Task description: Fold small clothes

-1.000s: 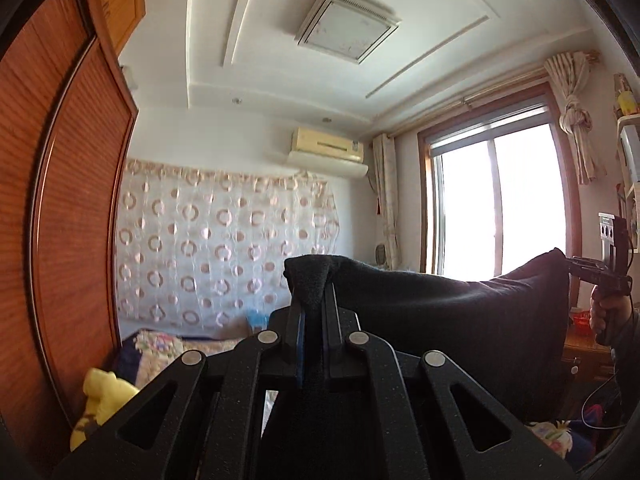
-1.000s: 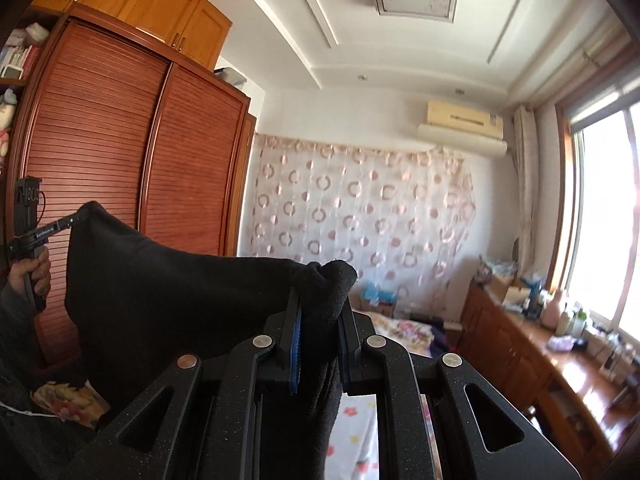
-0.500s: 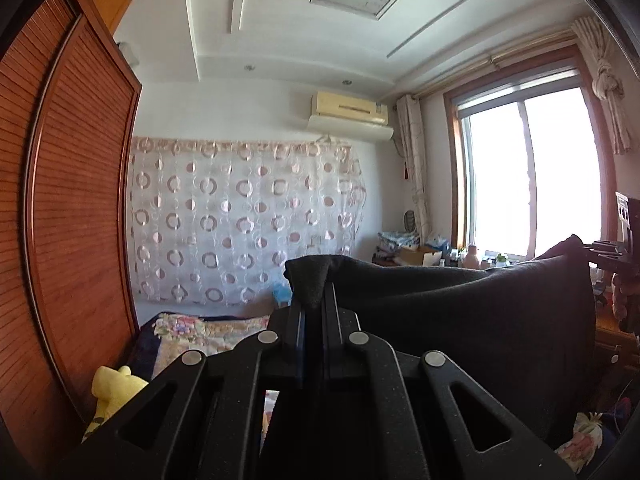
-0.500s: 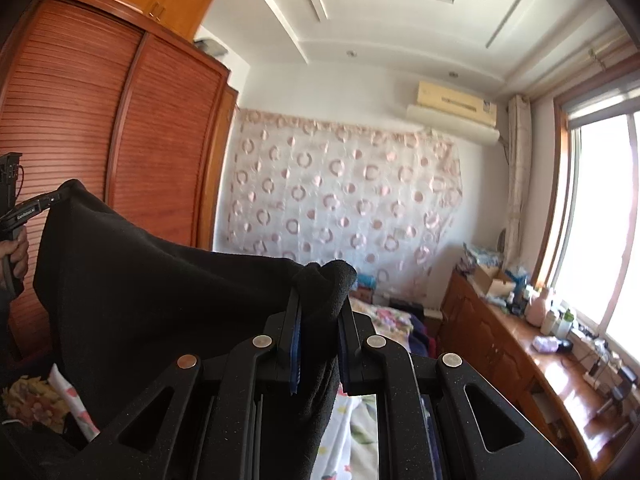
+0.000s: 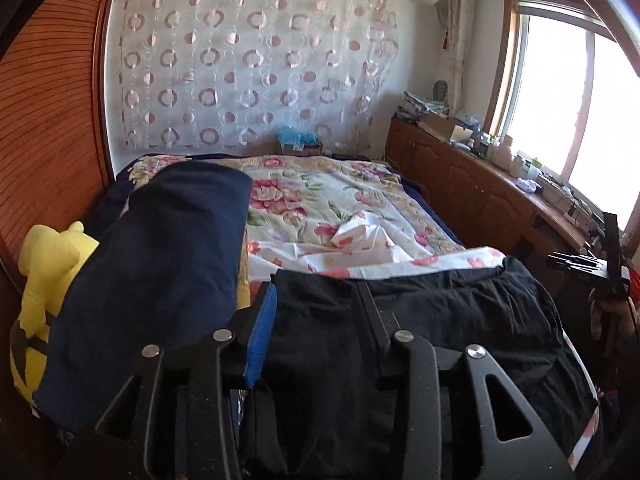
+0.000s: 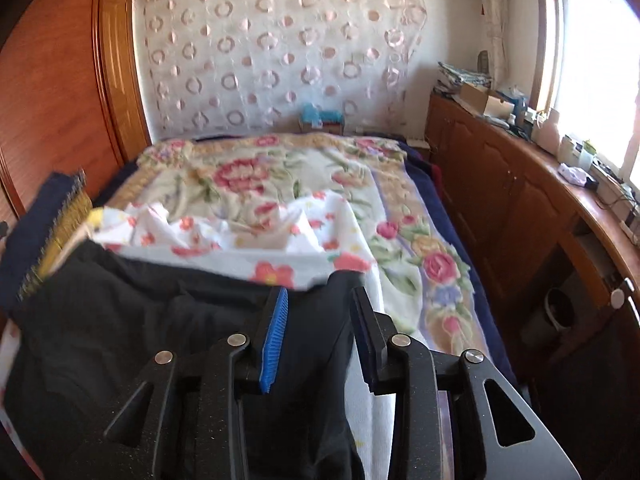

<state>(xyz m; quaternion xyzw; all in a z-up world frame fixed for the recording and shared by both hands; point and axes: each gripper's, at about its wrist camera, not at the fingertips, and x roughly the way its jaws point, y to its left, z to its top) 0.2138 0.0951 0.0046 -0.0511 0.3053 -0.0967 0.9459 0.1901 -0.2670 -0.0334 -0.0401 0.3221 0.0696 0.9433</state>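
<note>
The black garment (image 5: 440, 320) lay spread on the near end of the bed (image 5: 340, 200), unfolded. Both the left gripper (image 5: 316, 300) and right gripper (image 6: 320, 308) had just been opening, releasing it; folding remained.

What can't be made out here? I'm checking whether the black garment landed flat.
- Black garment: near part hidden behind the left gripper in the left wrist view.
- Its left end: cut off by the frame edge in the right wrist view; motion blur softens the folds.
- Right gripper: cloth lies between the open jaws; contact unclear.
</note>
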